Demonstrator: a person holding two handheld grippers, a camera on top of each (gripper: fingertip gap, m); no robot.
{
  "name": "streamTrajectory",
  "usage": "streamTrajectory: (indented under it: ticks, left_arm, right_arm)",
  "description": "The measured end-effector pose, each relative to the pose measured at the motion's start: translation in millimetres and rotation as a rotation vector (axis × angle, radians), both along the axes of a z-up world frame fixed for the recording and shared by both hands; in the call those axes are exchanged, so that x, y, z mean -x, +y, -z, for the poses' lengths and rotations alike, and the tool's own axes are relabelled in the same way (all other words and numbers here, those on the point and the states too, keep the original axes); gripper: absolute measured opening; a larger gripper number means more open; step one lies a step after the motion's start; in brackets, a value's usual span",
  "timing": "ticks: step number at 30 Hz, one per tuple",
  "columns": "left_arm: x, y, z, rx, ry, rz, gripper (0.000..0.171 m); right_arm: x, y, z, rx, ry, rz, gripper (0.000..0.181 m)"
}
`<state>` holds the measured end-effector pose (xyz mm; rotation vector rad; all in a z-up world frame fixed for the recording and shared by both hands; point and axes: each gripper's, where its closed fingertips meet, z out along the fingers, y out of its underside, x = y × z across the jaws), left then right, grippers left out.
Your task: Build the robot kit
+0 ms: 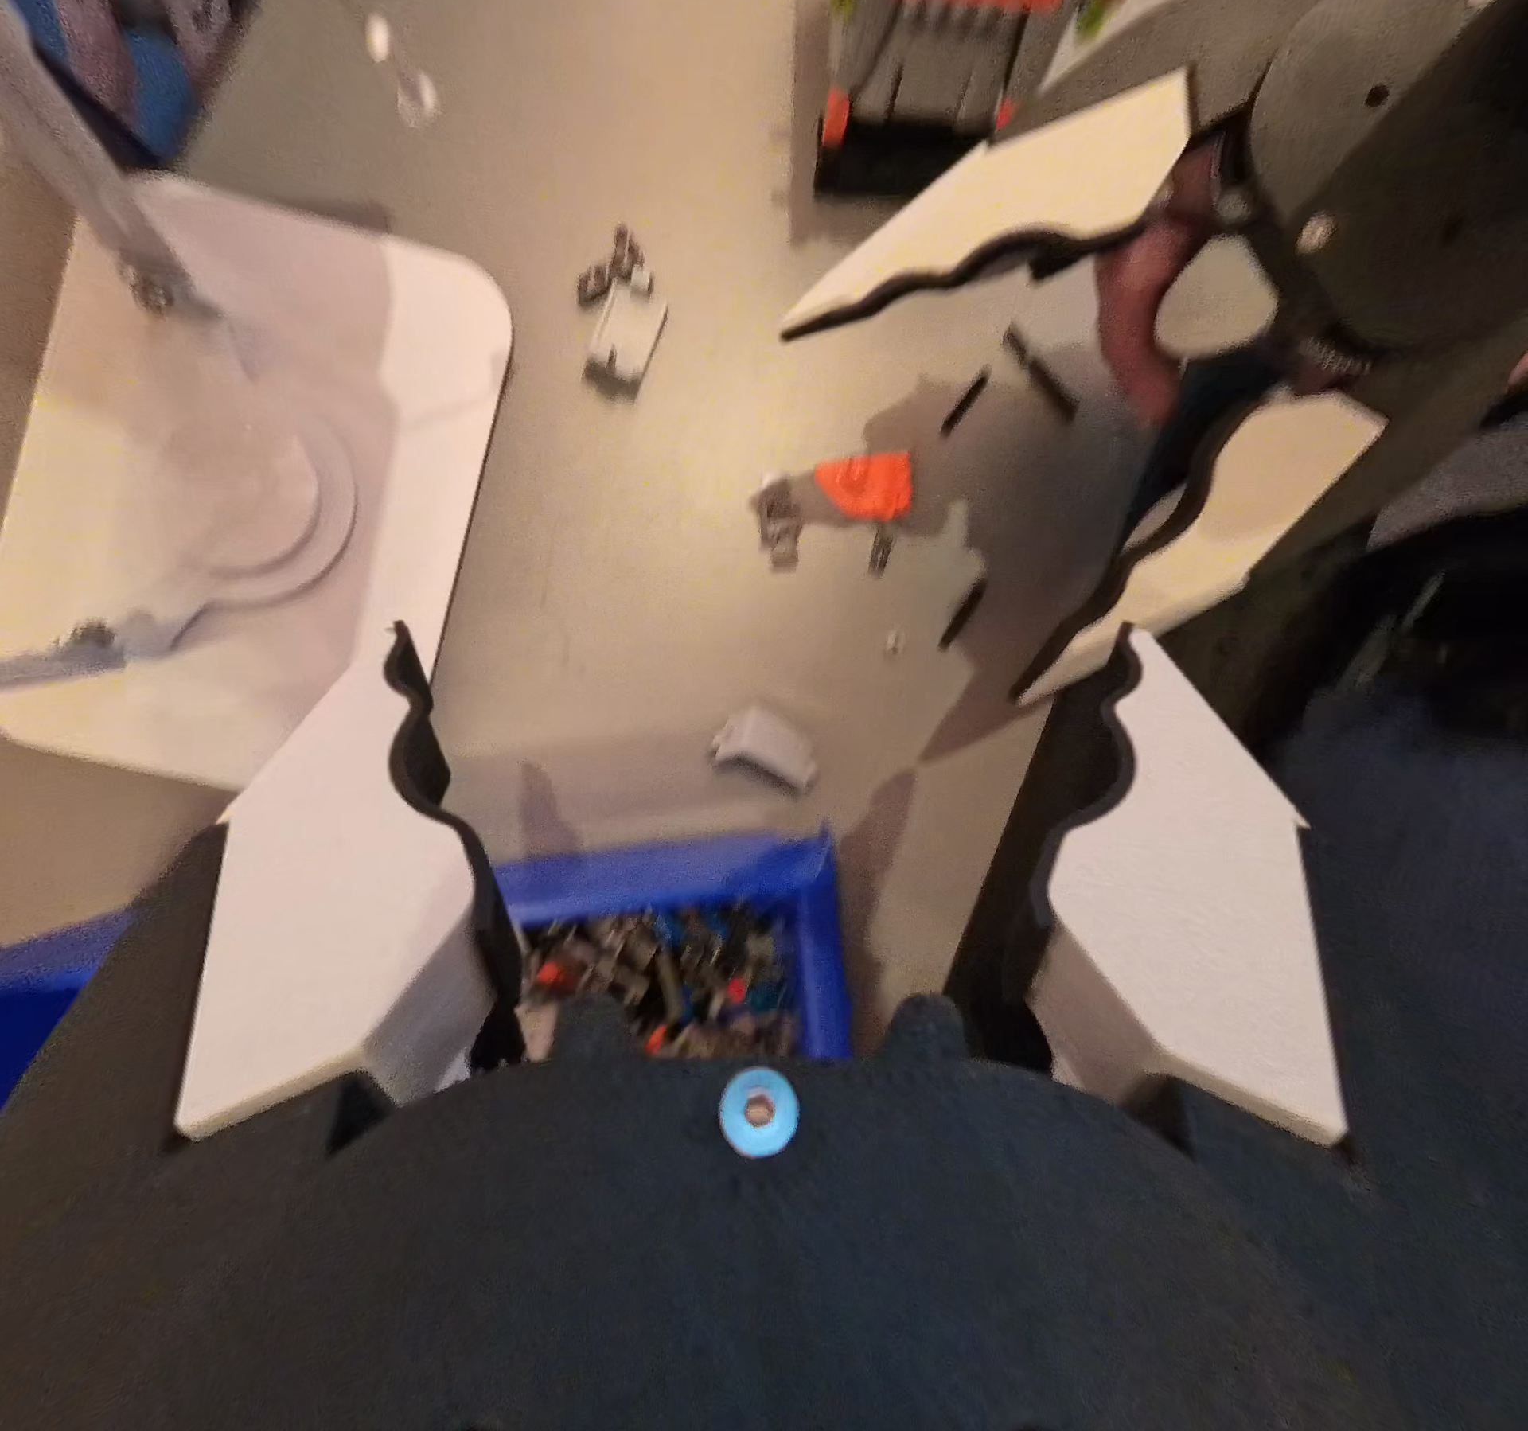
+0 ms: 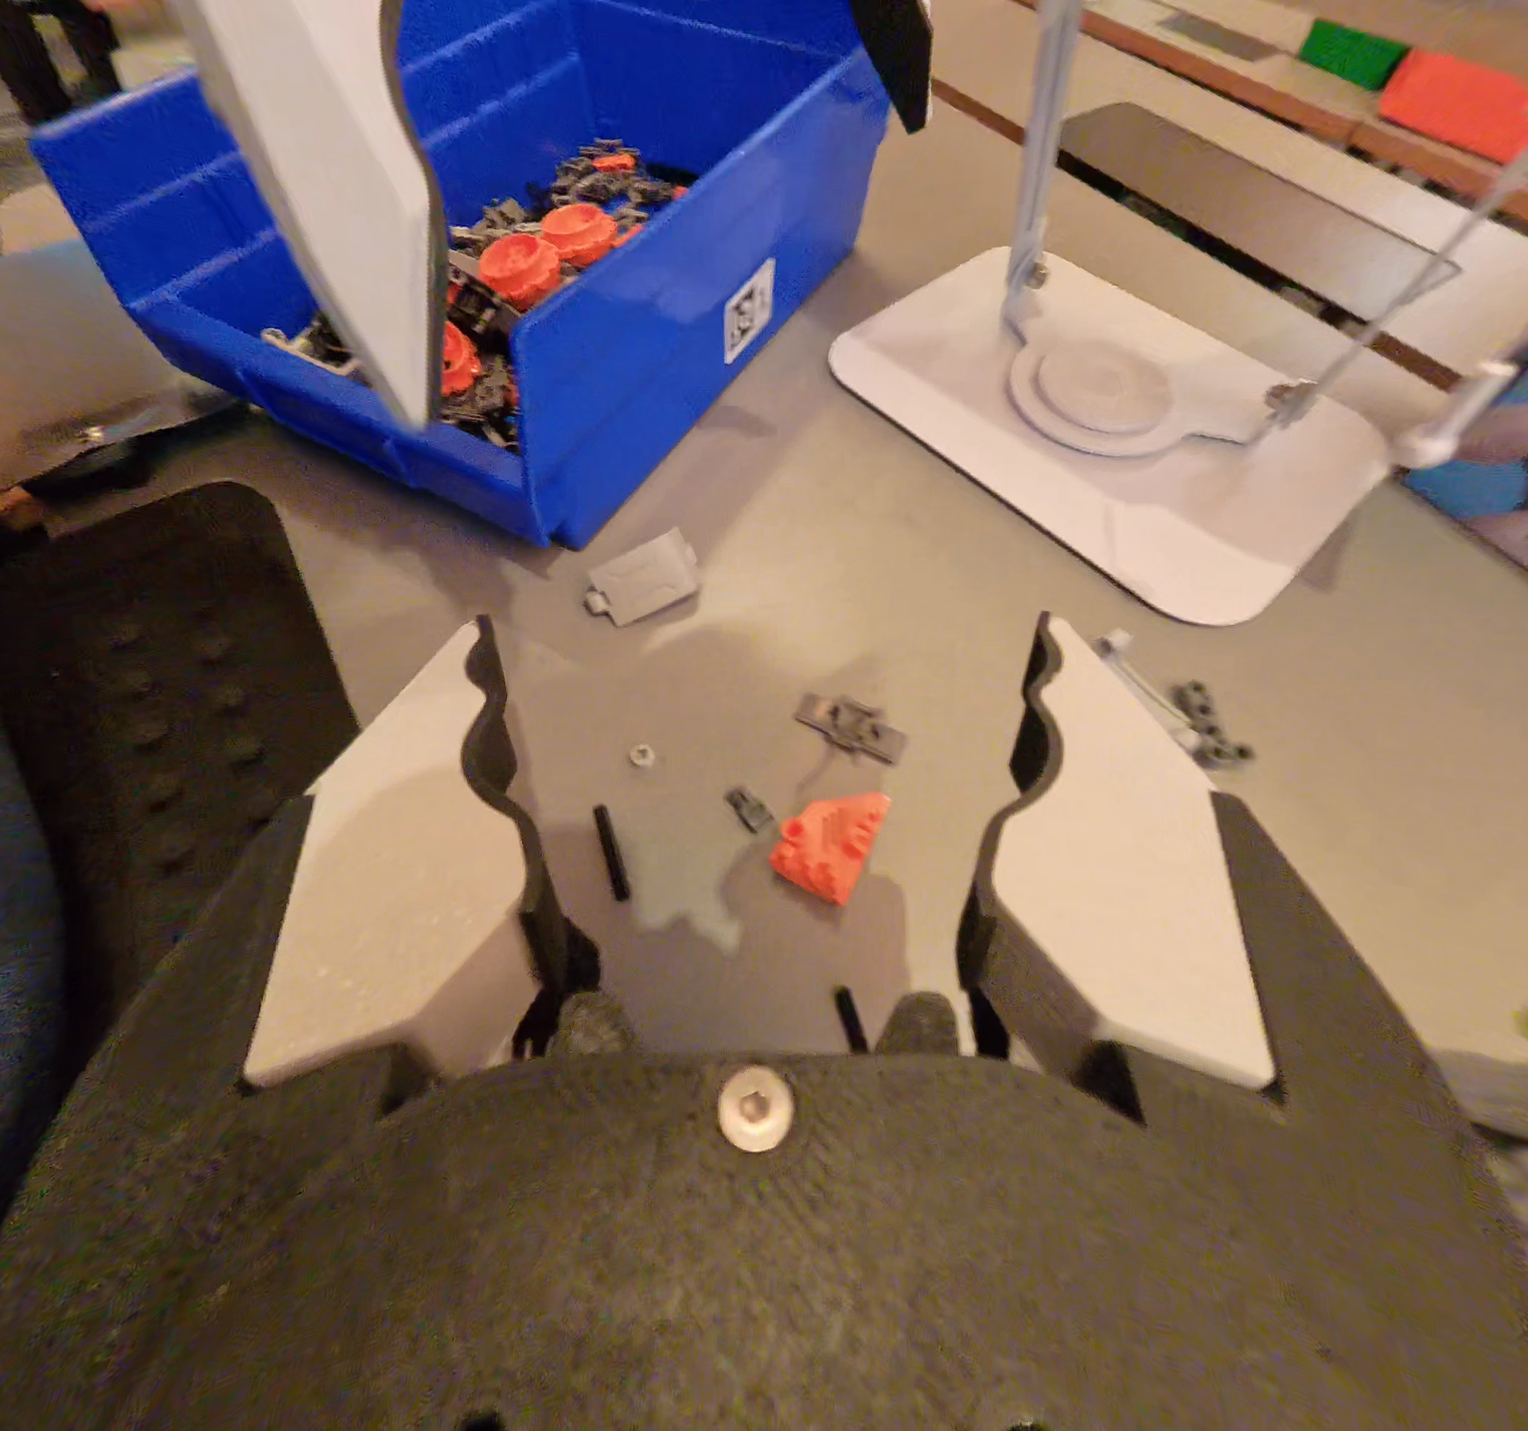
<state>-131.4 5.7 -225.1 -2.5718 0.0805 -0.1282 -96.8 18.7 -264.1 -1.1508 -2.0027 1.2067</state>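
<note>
Right gripper (image 2: 756, 779) low over counter (image 2: 827, 564), fingers apart, empty; orange wedge brick (image 2: 829, 845) between them, slightly right, long axis slanting far-right. Left gripper (image 1: 761, 730) fingers apart, empty, above blue bin (image 1: 670, 879), farther from brick.

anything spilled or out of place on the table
Yes: small parts lie loose on the table outside the blue bin: an orange wedge brick, a grey flat piece, black pins and clips. No liquid, no visible damage.
</note>
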Motion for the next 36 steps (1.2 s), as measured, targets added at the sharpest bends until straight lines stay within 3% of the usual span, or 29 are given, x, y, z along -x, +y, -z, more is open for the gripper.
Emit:
streamTrajectory:
  ticks: [4,6,8,11,14,18,24,27,31,36]
  left_arm:
    - [-28,53,1,-0.114,-0.115,-0.12,0.158]
    - [-24,73,10,-0.175,-0.086,-0.178,0.158]
    - [-7,81,30,-0.163,-0.016,-0.246,0.16]
    - [-6,92,49,-0.175,-0.102,-0.331,0.157]
    - [6,92,60,-0.134,-0.028,-0.391,0.157]
    - [10,99,64,-0.169,-0.072,-0.483,0.157]
    - [25,97,113,-0.077,0.016,-0.586,0.154]
    - [24,91,124,-0.066,-0.039,-0.618,0.156]
    - [34,84,130,-0.088,0.038,-0.636,0.151]
    - [37,85,134,-0.147,0.122,-0.625,0.149]
  right_arm:
    - [-6,25,6,-0.047,-0.059,0.033,0.13]
    - [-10,35,13,-0.05,-0.085,0.043,0.133]
    - [-12,46,22,-0.06,-0.121,0.065,0.135]
    - [-14,55,32,-0.061,-0.154,0.073,0.135]
    - [-14,52,35,-0.047,-0.186,0.047,0.138]
    - [-12,52,47,-0.106,-0.222,0.045,0.141]
    - [-3,59,70,-0.131,-0.266,0.047,0.15]
    - [-3,59,82,-0.173,-0.301,0.025,0.155]
    - [-3,53,94,-0.157,-0.305,0.02,0.154]
    - [6,59,92,-0.122,-0.299,0.119,0.138]
